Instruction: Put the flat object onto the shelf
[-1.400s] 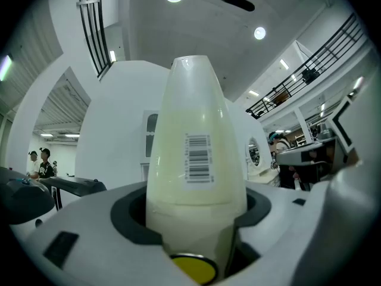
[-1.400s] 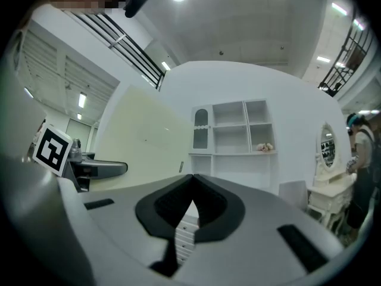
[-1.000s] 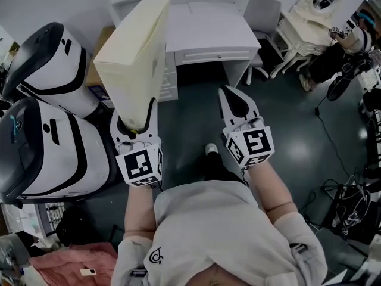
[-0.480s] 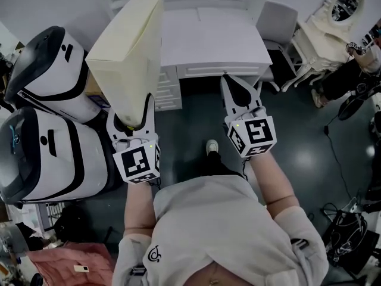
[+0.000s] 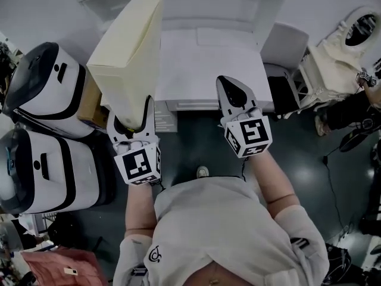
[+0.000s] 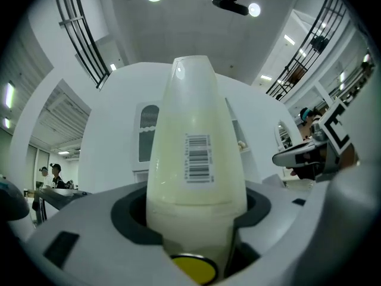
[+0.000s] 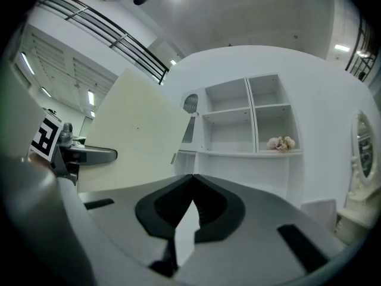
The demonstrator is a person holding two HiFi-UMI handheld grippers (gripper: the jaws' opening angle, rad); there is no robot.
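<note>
The left gripper [image 5: 132, 119] clamps the lower end of the cream flat object [image 5: 128, 49], jaws partway apart on it. It stands upright and edge-on beside the tabletop's [image 5: 208, 64] left edge, probably ready to slide into the shelf [image 7: 250, 153]. The right gripper [image 5: 234, 94], jaws together and empty, hovers at the front edge.

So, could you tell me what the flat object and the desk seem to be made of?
The flat object is probably cardboard or plastic: matte cream, crisp edges, a barcode label on its narrow side. The desk is likely painted wood or laminate: smooth, uniform white with a faint sheen.
</note>
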